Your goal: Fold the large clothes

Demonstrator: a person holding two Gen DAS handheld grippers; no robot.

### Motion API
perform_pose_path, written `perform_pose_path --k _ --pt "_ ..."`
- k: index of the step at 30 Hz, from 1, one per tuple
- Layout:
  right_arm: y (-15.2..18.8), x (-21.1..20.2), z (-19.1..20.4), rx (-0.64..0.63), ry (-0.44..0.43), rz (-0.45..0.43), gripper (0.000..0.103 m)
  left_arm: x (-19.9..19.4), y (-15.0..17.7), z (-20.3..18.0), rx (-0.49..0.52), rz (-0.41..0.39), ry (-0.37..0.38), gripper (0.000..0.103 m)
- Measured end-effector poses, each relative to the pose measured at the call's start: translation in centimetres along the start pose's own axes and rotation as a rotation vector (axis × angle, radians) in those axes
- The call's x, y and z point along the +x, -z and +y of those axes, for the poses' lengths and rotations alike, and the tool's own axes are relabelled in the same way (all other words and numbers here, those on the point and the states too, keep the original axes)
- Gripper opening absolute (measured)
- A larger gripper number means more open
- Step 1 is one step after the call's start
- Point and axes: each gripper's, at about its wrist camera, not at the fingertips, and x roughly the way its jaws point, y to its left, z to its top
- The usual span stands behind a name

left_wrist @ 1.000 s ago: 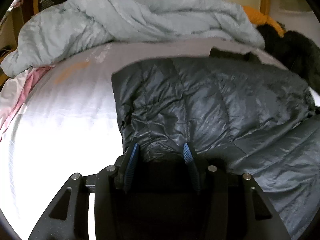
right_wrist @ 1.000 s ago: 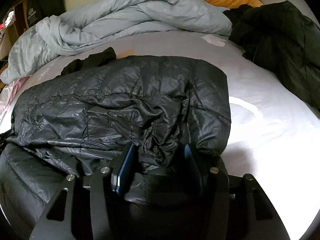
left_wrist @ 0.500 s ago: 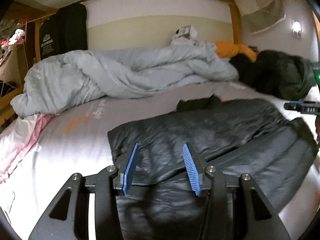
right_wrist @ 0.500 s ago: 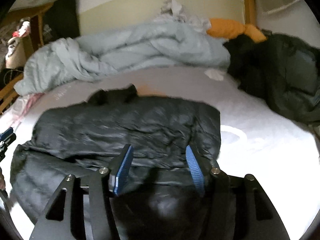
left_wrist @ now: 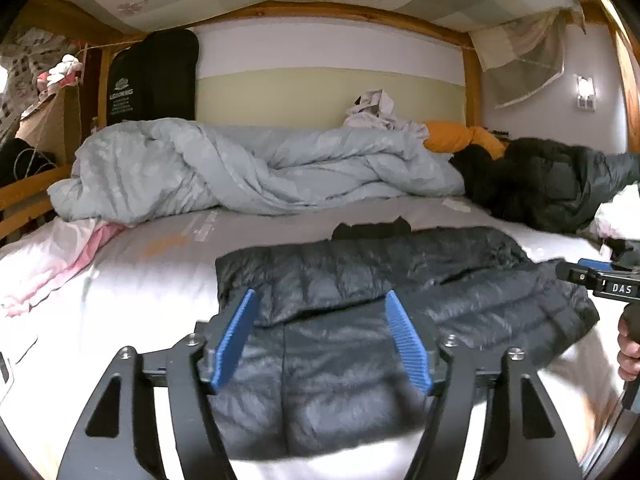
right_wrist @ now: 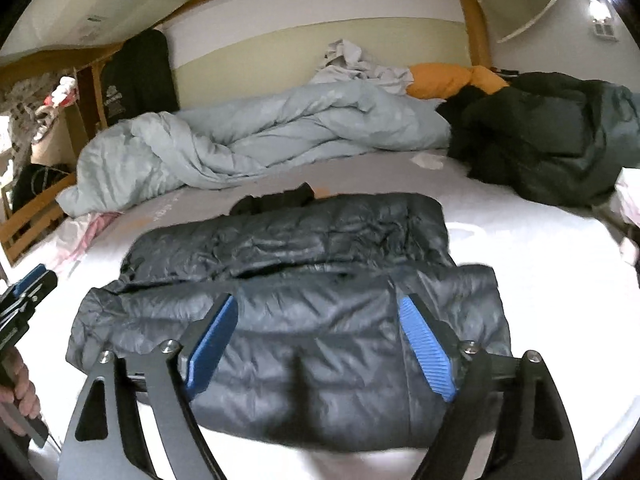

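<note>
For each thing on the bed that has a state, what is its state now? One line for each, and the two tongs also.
Dark quilted puffer jacket: folded over itself, flat on the white mattress, released.
Pale blue-grey duvet: crumpled, heaped along the far wall.
Dark green-black coat: bunched, unfolded.
Orange pillow: half buried behind the heaps.
Left tongs: opening, gripping nothing.
Right tongs: opening, gripping nothing.

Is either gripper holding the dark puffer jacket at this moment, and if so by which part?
Nothing is held. The jaws of the left gripper and right gripper are opening above the folded puffer jacket, pads clear of it.
</note>
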Motion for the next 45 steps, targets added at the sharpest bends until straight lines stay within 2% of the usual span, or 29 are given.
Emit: perform_pose_path --k 2,5,9,15,20,25,29,31,34,38,41,44,45 --pt "1.0 -0.4 0.4 -0.022 0.012 0.004 0.086 -0.3 0.7 -0.4 0.006 0.014 -0.011 0.09" --pt "2.5 -1.0 0.9 -0.051 0.025 0.022 0.087 -0.4 1.7 -1.1 0.024 0.041 0.002 0.098" --pt "3.9 -1.4 1.3 -0.065 0.008 0.056 0.087 0.1 2.8 -2.1 0.073 0.071 -0.029 0.098" --pt "4.5 -1.0 2.1 -0.14 0.08 0.067 0.087 0.6 4.0 -3.4 0.1 0.078 -0.053 0.099" --pt "4.7 -0.9 2.3 -0.144 0.064 0.084 0.087 1.1 4.8 -4.3 0.136 0.1 -0.053 0.099" --pt "5.3 -0.3 3.2 -0.204 0.067 0.111 0.087 2.7 5.9 -5.3 0.224 0.18 -0.066 0.099" --pt "6.9 0.8 4.5 -0.326 0.054 0.197 0.087 4.6 7.3 -5.7 0.264 0.277 -0.118 0.099" --pt "8.0 1.6 5.3 -0.401 0.087 0.221 0.087 5.2 7.9 -5.7 0.285 0.295 -0.147 0.099" --pt "9.1 2.4 6.0 -0.482 0.154 0.213 0.087 5.7 8.5 -5.7 0.327 0.283 -0.199 0.099" --pt "8.9 2.7 5.9 -0.512 0.242 0.151 0.087 6.0 8.6 -5.2 0.336 0.272 -0.224 0.1" --pt "8.5 3.4 5.4 -0.537 0.339 0.109 0.087 6.5 8.5 -4.7 0.366 0.245 -0.286 0.1" --pt "8.1 3.8 4.8 -0.517 0.366 0.105 0.087 7.0 8.4 -3.8 0.361 0.236 -0.312 0.1" --pt "8.0 3.8 4.6 -0.52 0.371 0.094 0.081 7.0 8.3 -3.4 0.342 0.241 -0.31 0.1"
